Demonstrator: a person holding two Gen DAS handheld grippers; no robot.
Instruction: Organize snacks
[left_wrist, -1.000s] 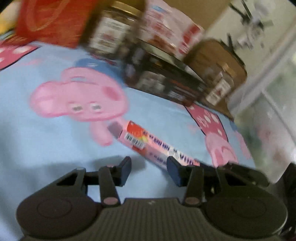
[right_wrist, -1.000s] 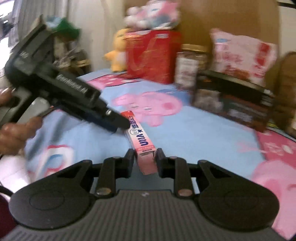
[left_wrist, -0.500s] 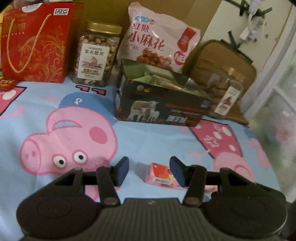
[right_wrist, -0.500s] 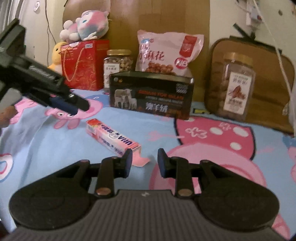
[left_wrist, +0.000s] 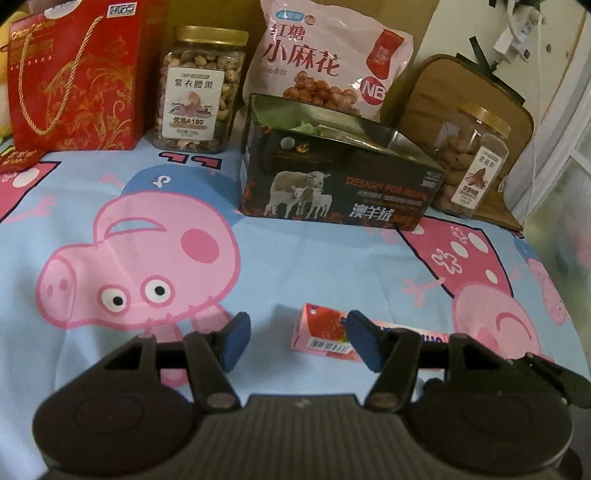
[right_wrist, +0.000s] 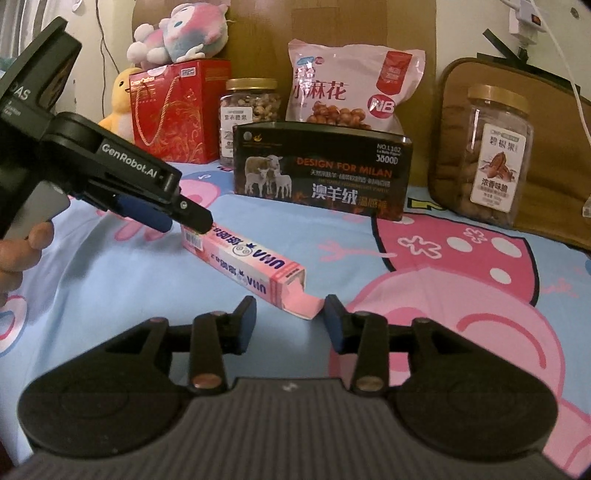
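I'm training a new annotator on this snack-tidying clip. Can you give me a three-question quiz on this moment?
1. True or false: the right gripper is shut on the pink snack box.
2. Which end of the pink snack box has its flap open: A) the end by the right gripper, B) the end by the left gripper?
3. Fill in: the open black tin stands in front of the pink ____ bag.

Key
1. False: its fingers are apart and the box lies on the bedsheet.
2. A
3. snack
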